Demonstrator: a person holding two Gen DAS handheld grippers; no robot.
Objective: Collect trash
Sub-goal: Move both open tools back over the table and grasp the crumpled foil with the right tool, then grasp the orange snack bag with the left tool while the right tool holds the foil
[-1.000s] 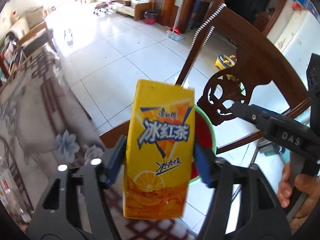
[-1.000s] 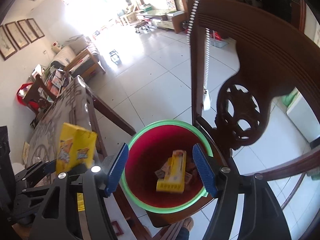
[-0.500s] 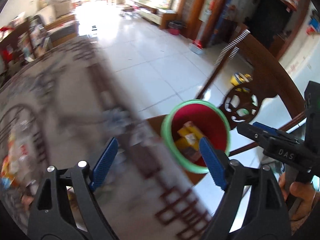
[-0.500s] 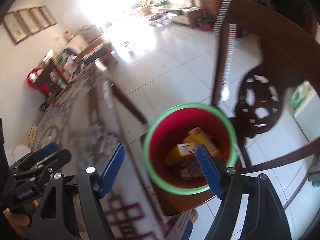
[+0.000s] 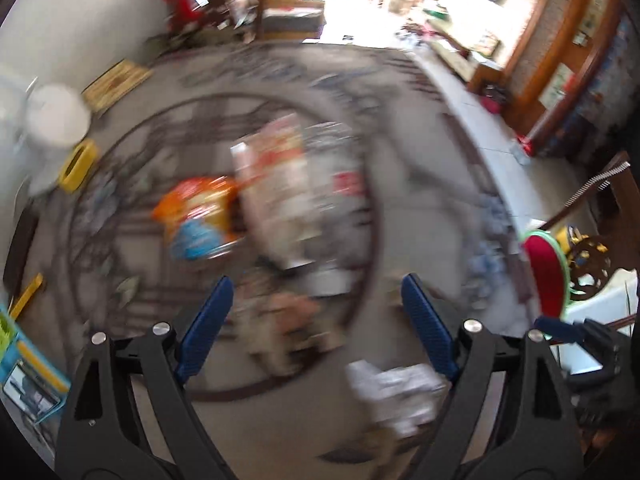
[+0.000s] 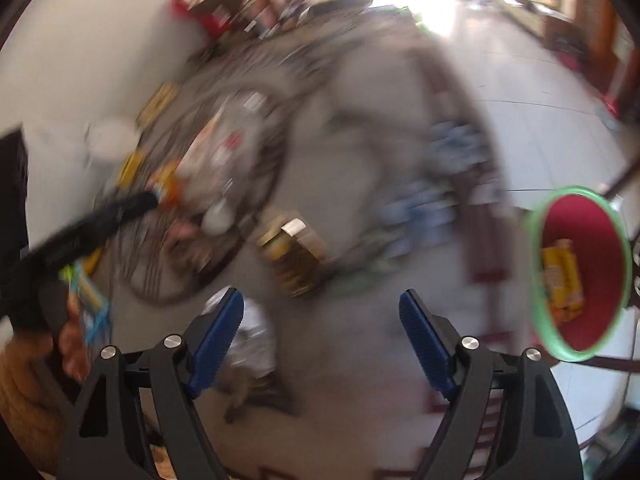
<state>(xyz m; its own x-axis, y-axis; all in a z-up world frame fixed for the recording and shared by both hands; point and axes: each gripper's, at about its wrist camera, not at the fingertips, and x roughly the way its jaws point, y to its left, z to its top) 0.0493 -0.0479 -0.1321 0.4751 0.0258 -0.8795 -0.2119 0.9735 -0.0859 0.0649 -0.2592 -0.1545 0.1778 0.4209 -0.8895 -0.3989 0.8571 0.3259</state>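
Note:
Both views are smeared by motion. My left gripper (image 5: 318, 320) hangs over the grey patterned table (image 5: 420, 184), its jaws opening with nothing between them. Ahead of it lie an orange and blue snack bag (image 5: 196, 216), a white and red packet (image 5: 280, 184) and crumpled white paper (image 5: 396, 388). My right gripper (image 6: 322, 338) is also empty and opening, above a brown and yellow box (image 6: 292, 252) and a crumpled silvery wrapper (image 6: 248, 328). The red bin with a green rim (image 6: 538, 280) stands off the table's right edge with a yellow carton (image 6: 560, 276) inside.
A white cup (image 5: 56, 116) and a yellow holder (image 5: 78, 164) stand at the table's far left. A blue booklet (image 5: 24, 376) lies near the left edge. A carved wooden chair (image 5: 592, 256) is behind the bin (image 5: 546, 276). A hand (image 6: 24, 364) holds the left tool.
The yellow carton has left my left gripper and now lies in the bin. Both grippers swung from the bin back over the table, and their jaws stand wider.

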